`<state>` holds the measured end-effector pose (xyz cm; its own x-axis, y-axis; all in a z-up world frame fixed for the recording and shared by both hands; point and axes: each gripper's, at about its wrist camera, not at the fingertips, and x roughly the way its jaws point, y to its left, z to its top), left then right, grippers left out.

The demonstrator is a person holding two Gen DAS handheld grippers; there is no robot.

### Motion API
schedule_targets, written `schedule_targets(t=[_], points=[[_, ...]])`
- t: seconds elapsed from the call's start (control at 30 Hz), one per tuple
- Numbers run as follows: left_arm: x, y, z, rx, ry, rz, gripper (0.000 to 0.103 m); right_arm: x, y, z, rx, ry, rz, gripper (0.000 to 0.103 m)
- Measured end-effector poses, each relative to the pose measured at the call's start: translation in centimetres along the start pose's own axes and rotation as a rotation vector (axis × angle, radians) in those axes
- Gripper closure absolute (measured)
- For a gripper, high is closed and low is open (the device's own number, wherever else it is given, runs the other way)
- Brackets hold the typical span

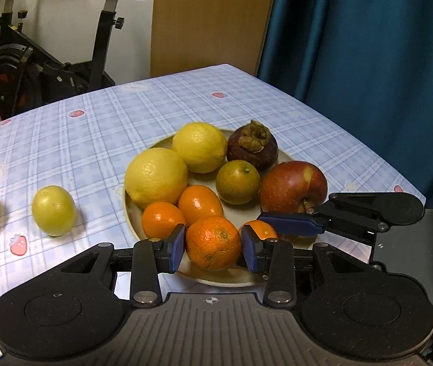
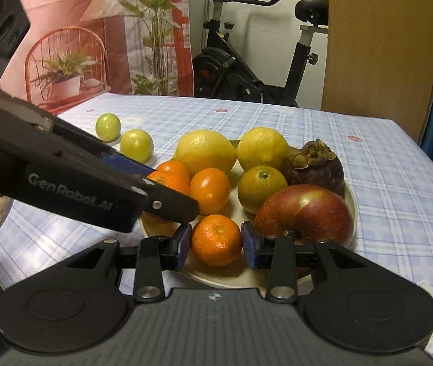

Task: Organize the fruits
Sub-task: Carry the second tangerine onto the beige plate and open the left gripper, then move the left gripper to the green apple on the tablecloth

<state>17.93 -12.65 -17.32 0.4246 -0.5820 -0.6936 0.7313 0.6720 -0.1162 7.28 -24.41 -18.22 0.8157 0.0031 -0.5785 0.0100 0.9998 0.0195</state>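
Gripping one mandarin apiece looks like the step in hand, and the sorting has barely begun: on the checked desk [image 1: 186,97] the plate [image 1: 216,277] under both tongs is crowded, with two lemons [image 1: 155,177] ahead and left of the left tongs [image 1: 213,244], and an apple [image 1: 292,186], a mangosteen [image 1: 253,146] and a green citrus [image 1: 237,181] ahead and right. The left tongs are closed to a narrow gap, with their blue pads pressed on both sides of the larger mandarin [image 1: 213,238]. The right tongs [image 2: 216,241] are clamped the same way on the smaller mandarin [image 2: 216,247], just beside the apple. Next, each fruit probably needs a clean lift clear of its neighbours, then a carry to wherever its kind is being grouped. Two green fruits [image 1: 53,210] already lie on the cloth well to the left of the left tongs. Both tongs' bodies cover the plate's near rim, so I cannot tell whether either mandarin is off the plate. From the left wrist, only a sliver of the smaller mandarin shows.
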Motion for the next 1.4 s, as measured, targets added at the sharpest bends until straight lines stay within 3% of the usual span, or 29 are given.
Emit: schedule_targets(t=[0.2, 0.7, 1.0, 1.4], points=[[0.1, 0.7, -0.3, -0.059, 0.003, -0.017, 0.061, 0.4, 0.3, -0.2, -0.015, -0.001, 0.001, 0.064], [-0.3, 1.0, -0.5, -0.095, -0.016, -0.01, 0.057, 0.6, 0.1, -0.3, -0.014, -0.019, 0.014, 0.063], [-2.3, 1.7, -0.6, -0.143, -0.09, -0.009, 0.057, -0.1, 0.2, -0.1, -0.026, -0.089, 0.003, 0.06], [-5.6, 4.8, -1.2, -0.263, -0.201, 0.124, 0.057, -0.7, -0.1, 0.1, -0.025, -0.157, 0.022, 0.06]])
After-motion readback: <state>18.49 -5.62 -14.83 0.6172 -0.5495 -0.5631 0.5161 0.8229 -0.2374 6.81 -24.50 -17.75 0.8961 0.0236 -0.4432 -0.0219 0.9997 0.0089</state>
